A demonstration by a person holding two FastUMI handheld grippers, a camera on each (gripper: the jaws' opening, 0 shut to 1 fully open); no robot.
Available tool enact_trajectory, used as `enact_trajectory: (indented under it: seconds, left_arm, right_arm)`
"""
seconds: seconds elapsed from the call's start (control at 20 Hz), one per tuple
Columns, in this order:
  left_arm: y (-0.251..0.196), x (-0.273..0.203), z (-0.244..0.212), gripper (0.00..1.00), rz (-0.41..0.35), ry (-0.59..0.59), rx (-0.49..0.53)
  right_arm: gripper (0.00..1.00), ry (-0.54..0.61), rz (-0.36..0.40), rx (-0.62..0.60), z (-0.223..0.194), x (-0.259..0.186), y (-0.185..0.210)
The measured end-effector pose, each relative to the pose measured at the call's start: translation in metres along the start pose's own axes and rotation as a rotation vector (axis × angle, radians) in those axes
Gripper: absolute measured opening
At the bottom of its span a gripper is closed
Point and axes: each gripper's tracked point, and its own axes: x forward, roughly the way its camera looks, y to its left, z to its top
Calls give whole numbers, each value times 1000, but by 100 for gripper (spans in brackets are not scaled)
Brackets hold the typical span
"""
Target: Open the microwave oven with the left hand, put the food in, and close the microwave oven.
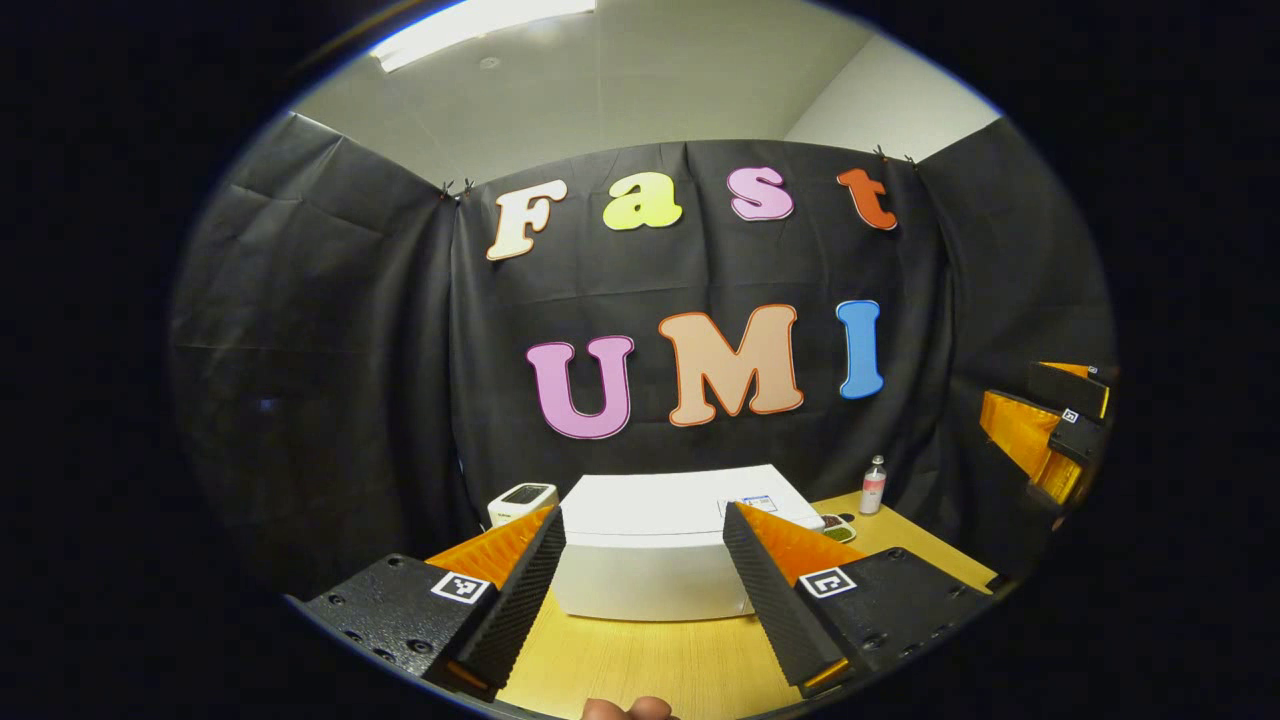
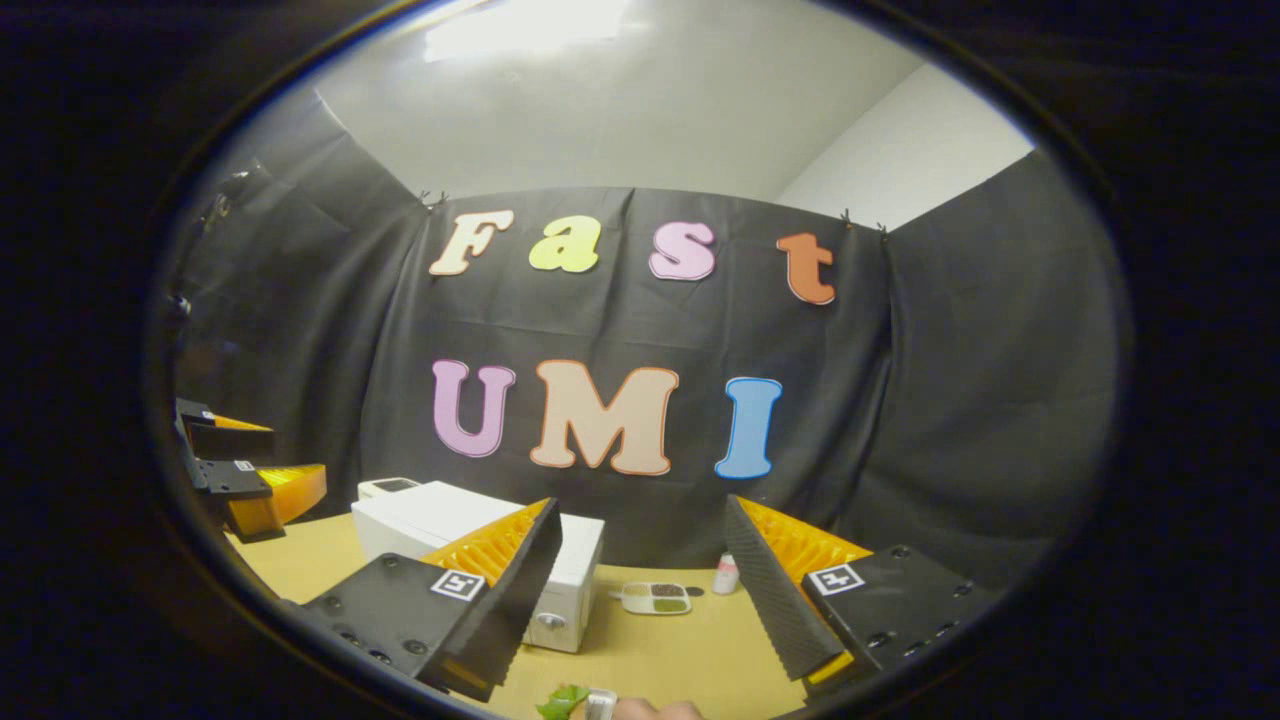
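Up front, left gripper (image 1: 640, 590) hangs above the wooden table (image 1: 650, 670), its fingers spread wide, nothing between them. Straight ahead between those fingers sits the white microwave oven (image 1: 660, 550), door shut as far as the top and near face tell. Left gripper view also catches a small white device (image 1: 522, 500) behind the oven's left corner, and a small bottle (image 1: 874, 485) well to the right.

Right gripper (image 2: 640, 600) likewise gapes wide, holding nothing. Its view takes the microwave oven (image 2: 440, 520) from the side, a round knob (image 2: 551, 620) low on the front. A compartmented food tray (image 2: 655, 598) lies on the table just right of the oven, bottle (image 2: 726, 575) near it. Green leafy bit (image 2: 560, 702) at the bottom edge; what it belongs to, I cannot tell.
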Motion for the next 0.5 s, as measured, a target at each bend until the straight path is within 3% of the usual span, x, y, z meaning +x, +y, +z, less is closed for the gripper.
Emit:
enact_trajectory:
  seconds: [0.25,0.3,0.35,0.5]
  left_arm:
    - [-9,9,-6,96,-23,4,-8]
    - [-12,13,-14,99,-31,11,-13]
    - [-15,18,-21,96,-39,20,-12]
    - [-37,35,-52,97,-94,63,-16]
  right_arm:
    - [100,3,9,-4,0,-3,-2]
    - [96,2,9,-6,1,-4,-4]
    - [100,2,9,-9,2,-3,-7]
    - [96,0,2,-2,6,-8,-20]
